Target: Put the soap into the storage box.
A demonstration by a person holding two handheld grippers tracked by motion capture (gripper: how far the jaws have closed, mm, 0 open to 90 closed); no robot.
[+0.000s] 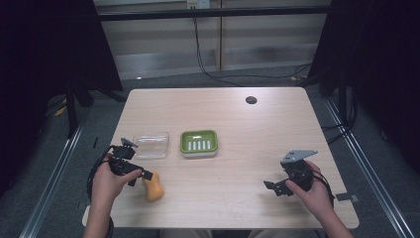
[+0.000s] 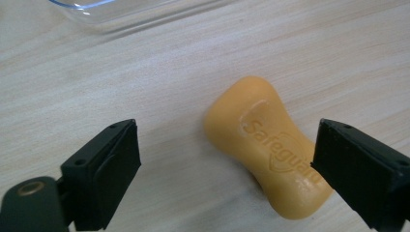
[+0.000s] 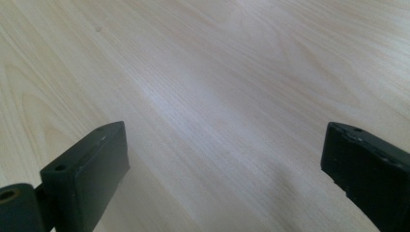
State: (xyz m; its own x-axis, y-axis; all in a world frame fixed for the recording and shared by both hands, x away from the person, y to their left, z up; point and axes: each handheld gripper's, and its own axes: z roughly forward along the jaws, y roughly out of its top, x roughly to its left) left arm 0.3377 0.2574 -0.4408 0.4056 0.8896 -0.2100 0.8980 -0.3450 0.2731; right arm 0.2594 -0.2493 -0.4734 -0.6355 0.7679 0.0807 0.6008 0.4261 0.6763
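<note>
Nearest, at seven o'clock on the pale wooden table [image 1: 237, 119]: left gripper [image 1: 138, 177] with jaws spread wide, gripping nothing, right jaw at the edge of the waisted orange soap bar [image 2: 268, 152]. Soap flat on the wood, between the jaws but toward the right one, long axis from eleven to five o'clock in the left gripper view. At five o'clock, well apart: right gripper [image 3: 227, 179], jaws parted over bare wood. Farther, near centre: clear plastic lid [image 1: 151, 144], then green slotted soap dish [image 1: 198, 143]

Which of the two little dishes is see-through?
The clear dish, the left one of the pair, nearest the left gripper. You can see the table through it. The other dish beside it is solid green with white slots.
</note>
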